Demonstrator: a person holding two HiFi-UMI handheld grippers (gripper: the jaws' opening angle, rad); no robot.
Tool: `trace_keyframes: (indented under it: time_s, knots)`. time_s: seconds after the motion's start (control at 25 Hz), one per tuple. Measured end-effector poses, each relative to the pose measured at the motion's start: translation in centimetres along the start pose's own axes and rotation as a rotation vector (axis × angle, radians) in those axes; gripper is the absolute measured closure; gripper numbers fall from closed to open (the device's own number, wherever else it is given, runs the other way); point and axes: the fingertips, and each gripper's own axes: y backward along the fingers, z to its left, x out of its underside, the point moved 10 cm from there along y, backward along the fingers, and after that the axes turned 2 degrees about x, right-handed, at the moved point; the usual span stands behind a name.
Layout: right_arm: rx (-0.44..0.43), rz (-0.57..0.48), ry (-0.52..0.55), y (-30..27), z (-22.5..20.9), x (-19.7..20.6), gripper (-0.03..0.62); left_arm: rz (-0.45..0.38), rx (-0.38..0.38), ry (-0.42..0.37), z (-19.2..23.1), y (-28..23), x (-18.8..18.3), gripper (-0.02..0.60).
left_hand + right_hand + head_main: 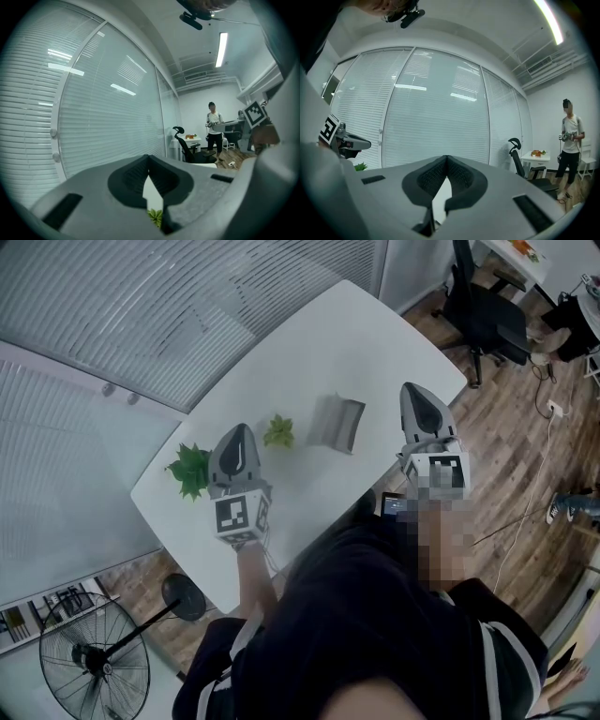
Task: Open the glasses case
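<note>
The grey glasses case (336, 423) lies on the white table (375, 343), between my two grippers and a little beyond them. I cannot tell how its lid stands. In the head view my left gripper (241, 430) hovers left of the case, shut and holding nothing. At the case's right, near the table edge, my right gripper (413, 389) is also shut and holds nothing. Neither touches the case. The left gripper (149, 157) and the right gripper (447, 158) each show their tips meeting in their own view, where the case is hidden.
Two small green plants (190, 468) (278, 431) stand on the table by the left gripper. A glass wall with blinds (187, 306) runs behind the table. A black office chair (483, 310) stands at the far right, a floor fan (94, 662) at the lower left. A person (569, 136) stands far off.
</note>
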Motion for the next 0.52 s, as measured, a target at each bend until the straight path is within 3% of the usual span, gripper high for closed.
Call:
trace_keyframes:
  time_s: [0.52]
  knots:
    - [-0.009,-0.002,0.006,-0.27,-0.02,0.04,0.579,-0.003,-0.008,0.009,0.21,-0.19,-0.12,0.580]
